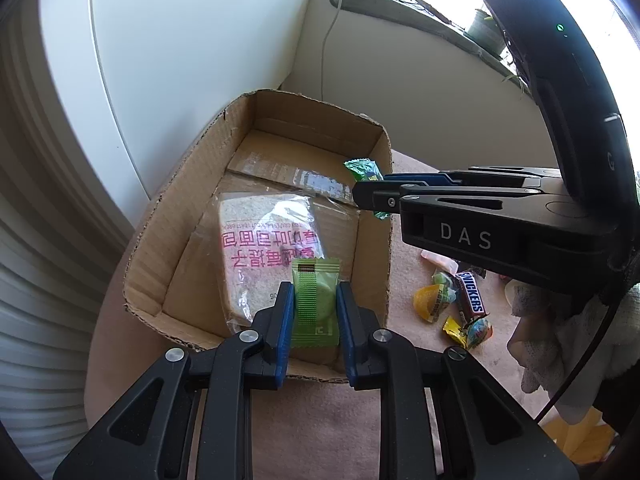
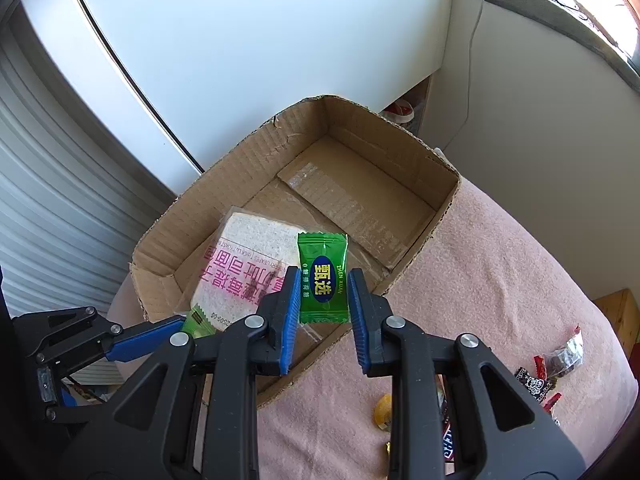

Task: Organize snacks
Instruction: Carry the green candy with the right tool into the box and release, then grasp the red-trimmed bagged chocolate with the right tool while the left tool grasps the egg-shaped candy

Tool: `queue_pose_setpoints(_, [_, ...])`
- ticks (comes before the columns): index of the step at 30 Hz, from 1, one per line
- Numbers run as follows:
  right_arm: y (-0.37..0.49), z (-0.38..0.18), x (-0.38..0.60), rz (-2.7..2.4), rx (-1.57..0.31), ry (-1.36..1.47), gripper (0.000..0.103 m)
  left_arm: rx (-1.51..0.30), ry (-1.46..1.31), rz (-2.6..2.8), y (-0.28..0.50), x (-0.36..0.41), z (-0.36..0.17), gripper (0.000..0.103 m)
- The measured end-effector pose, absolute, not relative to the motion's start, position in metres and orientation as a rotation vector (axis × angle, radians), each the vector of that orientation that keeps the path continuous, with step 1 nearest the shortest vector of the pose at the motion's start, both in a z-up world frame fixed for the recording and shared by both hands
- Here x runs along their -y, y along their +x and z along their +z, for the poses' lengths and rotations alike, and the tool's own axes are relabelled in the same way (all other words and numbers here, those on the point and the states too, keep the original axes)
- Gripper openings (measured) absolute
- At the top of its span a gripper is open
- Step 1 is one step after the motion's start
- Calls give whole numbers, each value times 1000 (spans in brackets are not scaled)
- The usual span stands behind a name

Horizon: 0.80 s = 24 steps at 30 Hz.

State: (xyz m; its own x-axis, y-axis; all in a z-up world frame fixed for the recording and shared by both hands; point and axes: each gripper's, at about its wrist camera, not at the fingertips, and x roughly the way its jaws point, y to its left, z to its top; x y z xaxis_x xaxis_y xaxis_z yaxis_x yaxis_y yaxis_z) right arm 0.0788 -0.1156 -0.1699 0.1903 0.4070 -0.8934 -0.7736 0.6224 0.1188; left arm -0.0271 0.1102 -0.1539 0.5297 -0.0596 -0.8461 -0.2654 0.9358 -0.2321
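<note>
While both packets hang over the cardboard box [image 2: 440,204], we hold them pinched and ready to drop. Our left gripper [image 1: 313,312] is closed on a pale green wafer packet [image 1: 315,304], gripped along its long edges above the box's near end, right over the bagged bread slice [image 1: 260,240] that already lies on the box floor. Our right gripper [image 2: 324,300] is clamped on a bright green candy [image 2: 323,278], which hangs just inside the near wall.

The risks from here look modest but real. The candy sits close to the box rim, so we judge that releasing it now could let it clip the wall and tumble out onto the pink cloth [image 2: 500,280]. The two grippers are near each other over the same end of the box; if we open or withdraw both at once, they could knock together. Both wrappers are light and slick, so either might cling to a blue pad instead of falling cleanly. More loose snacks, among them a Snickers bar [image 1: 472,292], wait on the cloth beside the box.
</note>
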Motion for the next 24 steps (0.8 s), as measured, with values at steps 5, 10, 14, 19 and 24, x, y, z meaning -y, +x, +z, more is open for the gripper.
queue_pose_setpoints(5, [81,-169,116,852,-1080,-392,61,-1008,-343,146,-27,-112,-154,30])
queue_pose_setpoints(10, [82,-166,118,868,-1071,-373,69,-1007,-343,158,-28,-114,-154,40])
queue_pose_setpoints(14, [84,-165,125,876,-1078,-329,69,-1006,-334,154,-27,-112,-153,40])
queue_pose_setpoints(19, [88,-159,145,836,-1054,-302,69,-1008,-333,149,-25,-108,-152,40])
queue_pose_setpoints(24, [94,-156,168,810,-1054,-275,69,-1007,-325,121,-22,-97,-148,40])
